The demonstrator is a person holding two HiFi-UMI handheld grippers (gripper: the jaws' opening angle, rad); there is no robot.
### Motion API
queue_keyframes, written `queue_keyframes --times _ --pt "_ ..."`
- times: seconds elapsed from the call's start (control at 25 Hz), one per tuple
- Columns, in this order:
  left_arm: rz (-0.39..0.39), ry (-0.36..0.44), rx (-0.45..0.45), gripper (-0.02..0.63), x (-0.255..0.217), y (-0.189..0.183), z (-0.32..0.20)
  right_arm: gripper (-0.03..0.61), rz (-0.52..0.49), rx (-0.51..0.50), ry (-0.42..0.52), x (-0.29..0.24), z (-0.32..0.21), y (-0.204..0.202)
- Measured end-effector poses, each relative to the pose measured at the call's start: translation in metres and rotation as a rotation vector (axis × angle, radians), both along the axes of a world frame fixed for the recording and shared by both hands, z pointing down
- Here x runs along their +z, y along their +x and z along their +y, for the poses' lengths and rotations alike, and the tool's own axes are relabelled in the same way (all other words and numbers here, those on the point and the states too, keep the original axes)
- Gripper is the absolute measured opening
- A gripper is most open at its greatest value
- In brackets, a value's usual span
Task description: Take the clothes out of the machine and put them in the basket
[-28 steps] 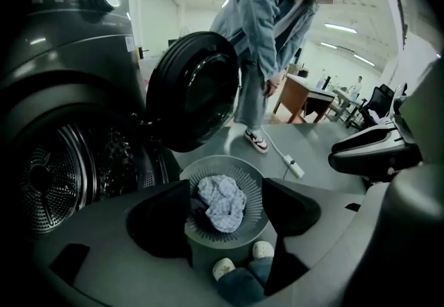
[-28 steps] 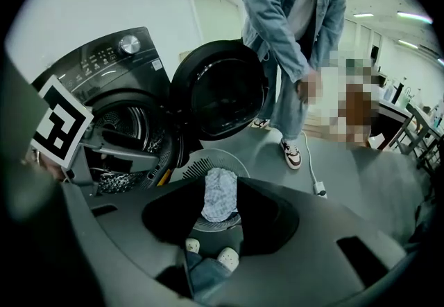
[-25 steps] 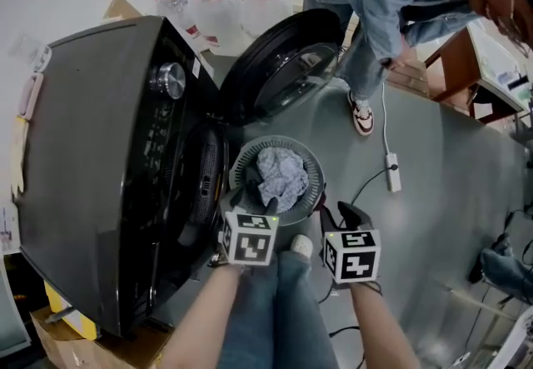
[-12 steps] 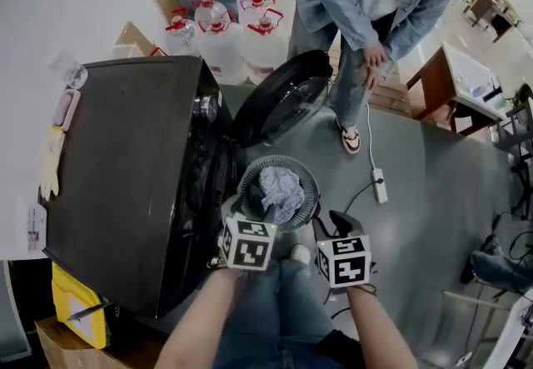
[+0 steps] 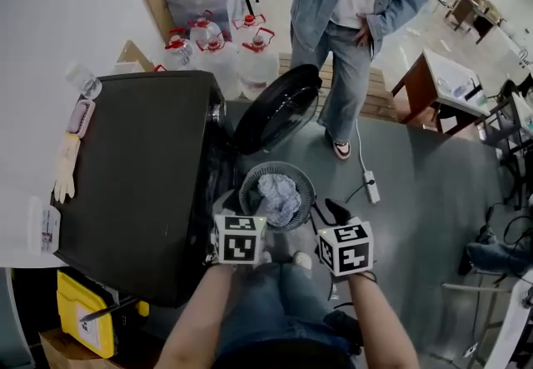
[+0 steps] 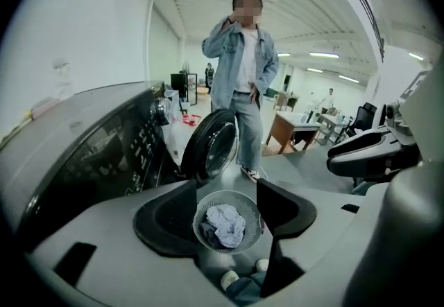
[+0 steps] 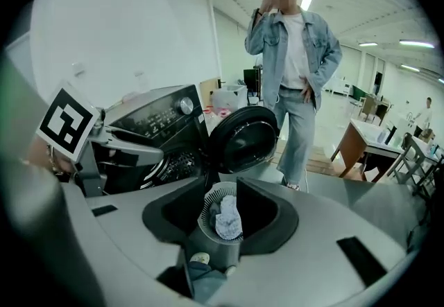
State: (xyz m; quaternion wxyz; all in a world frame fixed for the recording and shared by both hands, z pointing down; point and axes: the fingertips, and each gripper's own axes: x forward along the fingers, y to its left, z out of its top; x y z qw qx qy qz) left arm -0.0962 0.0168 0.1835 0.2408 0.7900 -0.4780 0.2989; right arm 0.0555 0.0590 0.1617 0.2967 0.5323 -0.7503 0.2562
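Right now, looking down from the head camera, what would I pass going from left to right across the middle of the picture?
glove → washing machine → basket, with clothes in it → power strip on the floor

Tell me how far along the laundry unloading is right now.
Done: clothes lie in the basket beside the machine, its door open. In hand: nothing; left gripper and right gripper are both open and empty, the left's jaws having just closed a little. Left: unclear, since the machine's inside does not show.
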Motion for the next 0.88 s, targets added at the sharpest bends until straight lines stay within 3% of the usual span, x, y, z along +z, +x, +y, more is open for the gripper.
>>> queue_keyframes --times 0.24,0.28,0.32,0.36,0.44,0.64,0.88 --pt "0.024 0.084 -0.048 0.221 -0.029 -0.007 0.006 0.131 -0.012 -0.037 0.077 -0.029 0.007 -0.001" --pt "0.026 0.105 -0.051 0.216 -0.036 -0.005 0.007 0.108 -0.016 -0.042 0.097 -0.036 0.010 0.001" --pt "0.023 0.126 -0.054 0.201 -0.043 -0.003 0.010 0.045 -0.022 -0.049 0.117 -0.043 0.013 0.004" --pt "0.012 0.153 -0.060 0.166 -0.051 -0.002 0.013 0.003 -0.029 -0.061 0.137 -0.049 0.017 0.006" --pt "-0.023 0.217 -0.082 0.002 -0.067 -0.001 0.021 0.003 -0.038 -0.099 0.167 -0.061 0.025 0.010" --pt "-0.038 0.341 -0.110 0.002 -0.108 0.013 0.049 0.003 -0.023 -0.193 0.238 -0.089 0.046 0.028" --pt "-0.042 0.510 -0.139 0.002 -0.157 0.033 0.094 0.002 -0.090 -0.218 0.315 -0.121 0.073 0.055"
